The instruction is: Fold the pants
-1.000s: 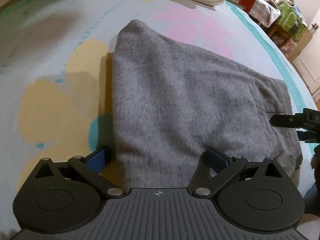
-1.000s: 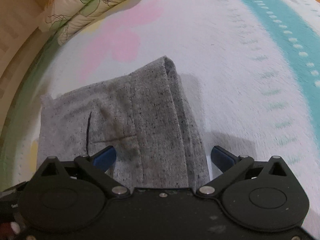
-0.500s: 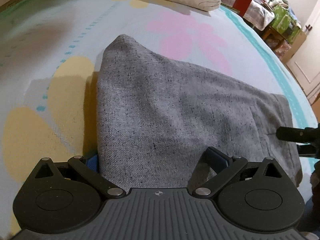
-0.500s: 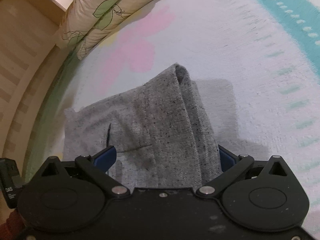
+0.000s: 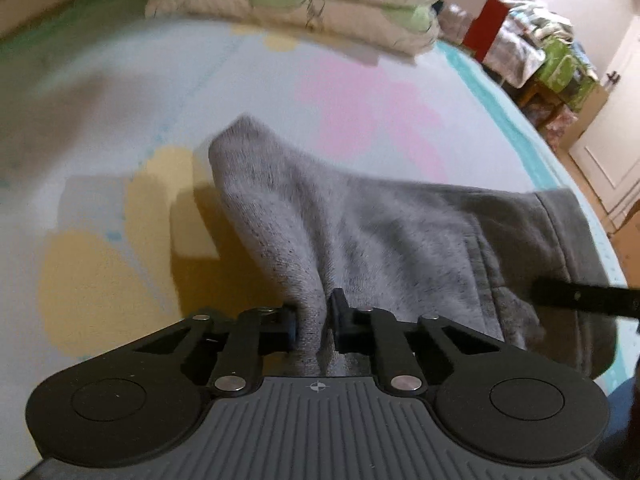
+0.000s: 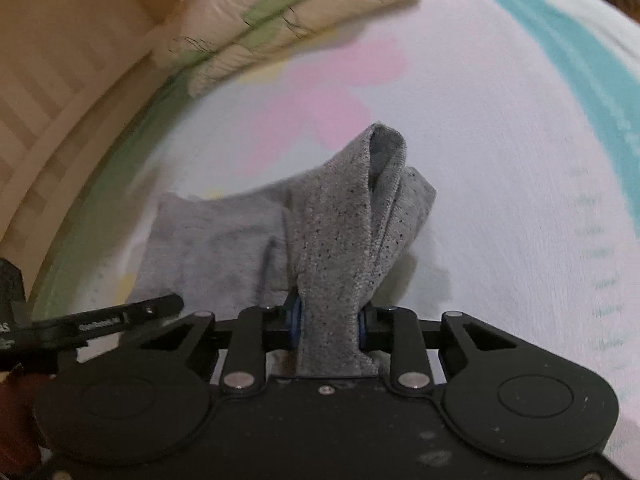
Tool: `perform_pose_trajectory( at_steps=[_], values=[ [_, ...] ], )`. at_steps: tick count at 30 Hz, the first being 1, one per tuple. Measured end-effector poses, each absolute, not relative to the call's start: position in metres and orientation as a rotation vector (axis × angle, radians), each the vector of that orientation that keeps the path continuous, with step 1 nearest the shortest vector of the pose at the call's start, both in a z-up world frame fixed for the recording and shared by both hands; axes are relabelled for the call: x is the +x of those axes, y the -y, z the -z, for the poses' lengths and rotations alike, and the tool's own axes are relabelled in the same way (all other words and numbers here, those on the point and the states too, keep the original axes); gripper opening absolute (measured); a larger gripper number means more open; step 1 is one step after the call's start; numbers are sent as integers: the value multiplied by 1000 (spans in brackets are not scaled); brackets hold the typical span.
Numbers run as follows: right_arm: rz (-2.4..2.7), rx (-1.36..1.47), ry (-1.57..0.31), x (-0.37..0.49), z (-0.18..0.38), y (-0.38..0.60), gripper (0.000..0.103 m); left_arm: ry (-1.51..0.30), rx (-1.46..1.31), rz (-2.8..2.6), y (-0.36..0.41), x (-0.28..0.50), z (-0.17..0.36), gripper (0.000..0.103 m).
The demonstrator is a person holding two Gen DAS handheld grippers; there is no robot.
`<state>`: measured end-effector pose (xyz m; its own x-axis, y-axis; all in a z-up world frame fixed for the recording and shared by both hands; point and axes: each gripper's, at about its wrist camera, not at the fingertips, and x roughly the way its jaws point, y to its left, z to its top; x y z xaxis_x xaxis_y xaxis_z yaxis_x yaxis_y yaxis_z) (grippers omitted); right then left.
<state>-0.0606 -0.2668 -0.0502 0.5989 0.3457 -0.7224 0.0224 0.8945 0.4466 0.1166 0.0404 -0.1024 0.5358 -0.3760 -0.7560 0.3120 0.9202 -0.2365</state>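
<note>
Step in hand: near edge of the grey pants (image 5: 400, 240) is pinched at two places and raised off the bed sheet (image 5: 120, 120); I judge this the start of a fold-over.
Next move: carry both pinched places forward together, away from me, and lay the lifted edge onto the cloth lying flat ahead; keep both at one height so the fold line stays straight.
Left gripper (image 5: 312, 322): jaws drawn narrow, clamped on a bunched ridge of cloth that rises ahead of them.
Right gripper (image 6: 328, 326): jaws drawn narrow, clamped on a thick hemmed band of cloth that stands up ahead and curls over at its top.
Pants, location: the rest spreads flat ahead of and between my two jaws, resting on the sheet.
Pillows (image 5: 300, 8): far ahead, well apart from the pants.
Risk: the thick bunch may slip if tension is uneven.
</note>
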Motion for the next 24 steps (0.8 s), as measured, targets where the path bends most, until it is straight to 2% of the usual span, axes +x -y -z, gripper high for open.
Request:
perform_pose_trajectory(
  at_steps=[5,10,13,16,18,19,20,21,24],
  values=[
    [-256,405,-842,-51,13,249,26,-807,-1,408,-56,123,71,12],
    [-326,414,-788,-6,-7,227,26,-784,-40,358,-90,163,54,13],
    [-356,403,-781,29,-2,206,26,-806,-48,331,-105,187,59,14],
    [-356,394,-813,59,15,192,27,-882,-50,267,-119,208,87,16],
    [-317,339,-853,73,34,187,29,-933,-53,201,-131,215,109,18],
    [-279,311,-886,82,46,186,32,-957,-74,198,-137,217,120,27],
    [-232,296,-926,88,62,188,42,-966,-115,207,-144,216,129,32],
    [-213,321,-942,91,75,195,48,-941,-155,213,-149,213,132,33],
    [-228,439,-925,85,86,213,50,-922,-159,212,-149,208,130,33]
  ],
)
